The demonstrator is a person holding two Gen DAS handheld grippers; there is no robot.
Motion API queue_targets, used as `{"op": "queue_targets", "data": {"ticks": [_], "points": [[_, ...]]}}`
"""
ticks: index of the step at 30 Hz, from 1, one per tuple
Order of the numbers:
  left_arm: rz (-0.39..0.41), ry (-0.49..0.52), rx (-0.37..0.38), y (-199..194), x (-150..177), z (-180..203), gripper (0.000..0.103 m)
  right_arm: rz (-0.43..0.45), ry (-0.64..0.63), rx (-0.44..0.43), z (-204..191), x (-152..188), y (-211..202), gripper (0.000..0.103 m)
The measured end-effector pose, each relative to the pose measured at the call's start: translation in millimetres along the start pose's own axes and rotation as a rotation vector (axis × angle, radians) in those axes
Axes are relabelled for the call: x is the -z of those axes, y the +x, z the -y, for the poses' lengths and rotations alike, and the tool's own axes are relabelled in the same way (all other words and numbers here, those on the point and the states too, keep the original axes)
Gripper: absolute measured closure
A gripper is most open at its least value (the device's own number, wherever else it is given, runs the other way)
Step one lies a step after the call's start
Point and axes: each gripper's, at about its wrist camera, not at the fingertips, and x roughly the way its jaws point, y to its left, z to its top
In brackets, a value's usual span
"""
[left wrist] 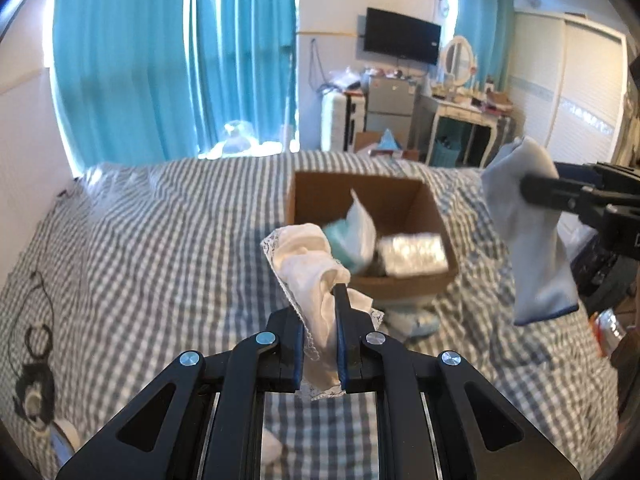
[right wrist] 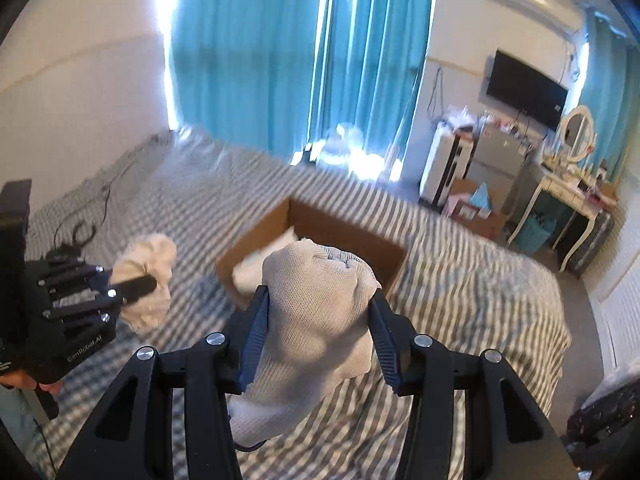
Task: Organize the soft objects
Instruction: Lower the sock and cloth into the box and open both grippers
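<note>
My left gripper (left wrist: pixel 320 300) is shut on a white lace-edged cloth (left wrist: pixel 308 264) and holds it above the bed, just short of the near left corner of an open cardboard box (left wrist: pixel 404 292). The box holds a teal-and-white soft item (left wrist: pixel 356 236) and a silvery packet (left wrist: pixel 412 254). My right gripper (right wrist: pixel 320 296) is shut on a pale grey sock (right wrist: pixel 312 332) with a dark blue trim, held in the air right of the box; it hangs at the right of the left wrist view (left wrist: pixel 532 236). The left gripper with its white cloth (right wrist: pixel 148 276) shows at the left of the right wrist view.
The bed (left wrist: pixel 140 248) has a grey-and-white checked cover. A pale blue soft item (left wrist: pixel 416 316) lies on it by the box's near side. A black cable and headset (left wrist: pixel 36 360) lie at the bed's left. A dresser (left wrist: pixel 464 120) and teal curtains (left wrist: pixel 172 60) stand beyond.
</note>
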Motion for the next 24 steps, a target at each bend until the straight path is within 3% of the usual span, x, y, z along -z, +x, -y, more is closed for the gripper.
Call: {"op": "queue_targets", "data": {"ticks": [7,13,19,24], "points": [[0.032,0.028,0.055,21.0,-58.9,-3.0,0.091,0.107,0.068,0.023,20.5,-50.5,13.3,0.055],[0.049,0.095,0.056,59.7,-99.9,10.2,0.091,0.109,0.115,-0.011,36.2,-82.9,74.1,0.055],[0.016,0.133,0.076,118.6,-115.0,17.4,0.091,0.046,0.141,-0.018,52.2,-75.1,145.6,0.055],[-0.075,0.128,0.081,170.1,-114.2,8.3,0.091,-0.064,0.111,-0.012,52.2,-46.7,204.3,0.055]]}}
